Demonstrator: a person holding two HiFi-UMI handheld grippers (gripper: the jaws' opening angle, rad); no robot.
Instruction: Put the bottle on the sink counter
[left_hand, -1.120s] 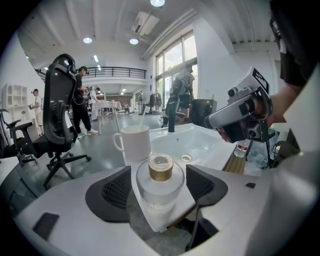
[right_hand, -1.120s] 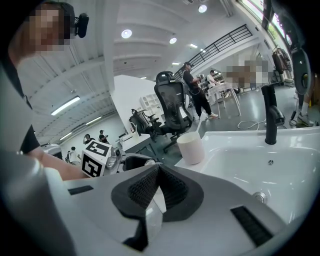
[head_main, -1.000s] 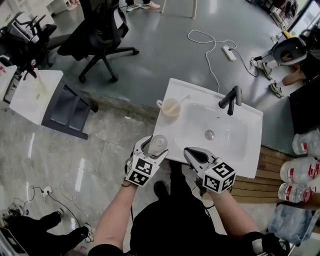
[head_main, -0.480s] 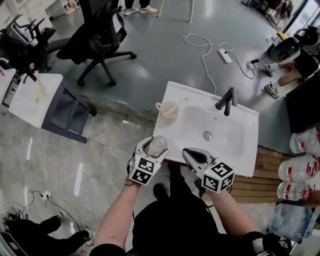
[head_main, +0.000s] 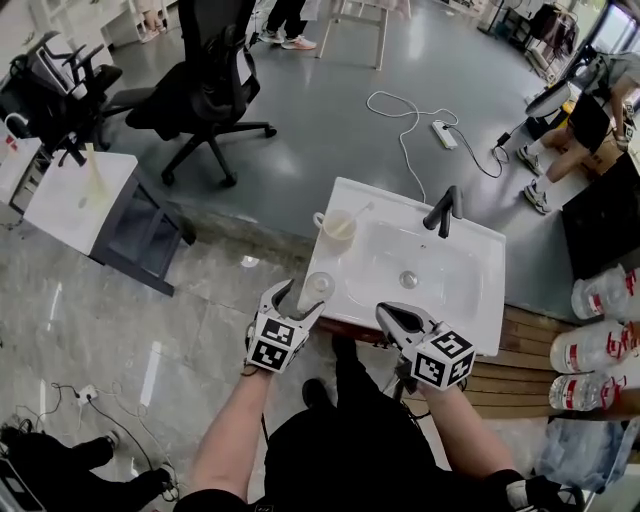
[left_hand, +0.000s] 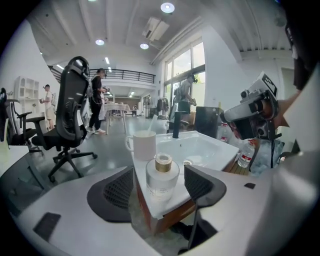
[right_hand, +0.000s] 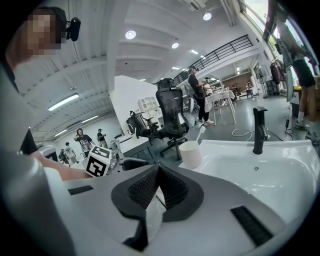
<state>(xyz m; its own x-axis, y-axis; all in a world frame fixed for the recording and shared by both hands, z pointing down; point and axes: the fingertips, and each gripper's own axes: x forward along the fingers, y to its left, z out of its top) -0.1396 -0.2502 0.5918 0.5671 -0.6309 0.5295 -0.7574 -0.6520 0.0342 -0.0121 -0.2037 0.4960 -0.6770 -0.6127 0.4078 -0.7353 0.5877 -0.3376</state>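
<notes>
A small clear bottle (head_main: 316, 290) with a gold neck stands upright on the near left corner of the white sink counter (head_main: 478, 300). My left gripper (head_main: 302, 300) is open around it. In the left gripper view the bottle (left_hand: 162, 177) sits between the two dark pads (left_hand: 116, 192) with a gap on each side. The jaws have narrowed slightly within the last second without touching it. My right gripper (head_main: 388, 313) hangs at the counter's front edge, shut and empty; its pads (right_hand: 145, 189) meet in the right gripper view.
A white mug (head_main: 338, 225) with a toothbrush stands at the counter's far left corner and a black faucet (head_main: 443, 210) at the back. An office chair (head_main: 205, 90) and a white stand (head_main: 75, 195) are on the left. Large water bottles (head_main: 600, 345) and a wooden platform (head_main: 525, 335) lie to the right.
The left gripper has drawn back a little toward me, and the bottle stays on the counter's corner. The right gripper has shifted slightly and stays shut. The head view has tilted.
</notes>
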